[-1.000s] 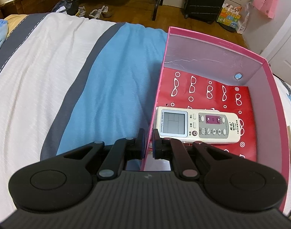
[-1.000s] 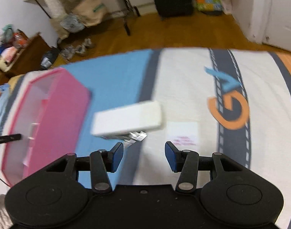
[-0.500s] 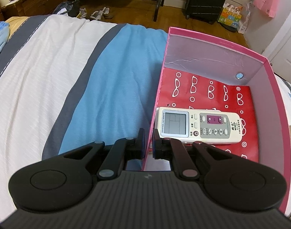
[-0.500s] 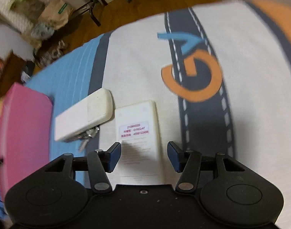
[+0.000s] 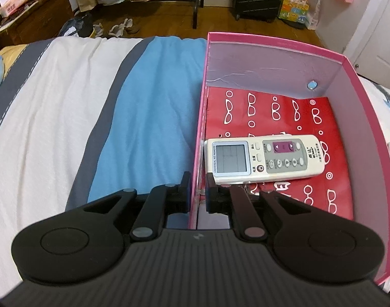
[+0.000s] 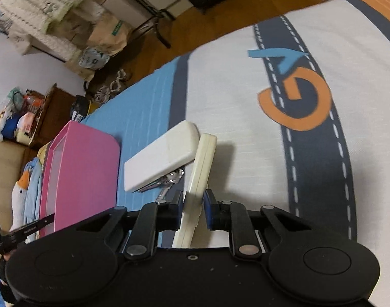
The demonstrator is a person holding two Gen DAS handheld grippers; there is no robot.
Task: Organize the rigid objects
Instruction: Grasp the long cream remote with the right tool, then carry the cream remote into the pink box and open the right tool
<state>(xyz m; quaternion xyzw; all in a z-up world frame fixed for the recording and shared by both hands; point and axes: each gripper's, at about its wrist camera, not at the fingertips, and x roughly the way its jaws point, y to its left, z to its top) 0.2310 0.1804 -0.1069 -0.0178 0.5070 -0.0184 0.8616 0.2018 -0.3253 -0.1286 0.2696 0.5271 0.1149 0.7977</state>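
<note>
Your right claw (image 6: 193, 211) has just been closing and now clamps the near end of the cream slab (image 6: 200, 179), tilted on edge on the bed (image 6: 246, 128), touching the white case (image 6: 161, 157) lying ahead to its left over the keys (image 6: 169, 181). Lift straight up so the case stays put. Your left claw (image 5: 197, 194) is pinched on the pink box (image 5: 271, 71) wall; hold it steady. The remote (image 5: 265, 157) lies inside, just ahead.
</note>
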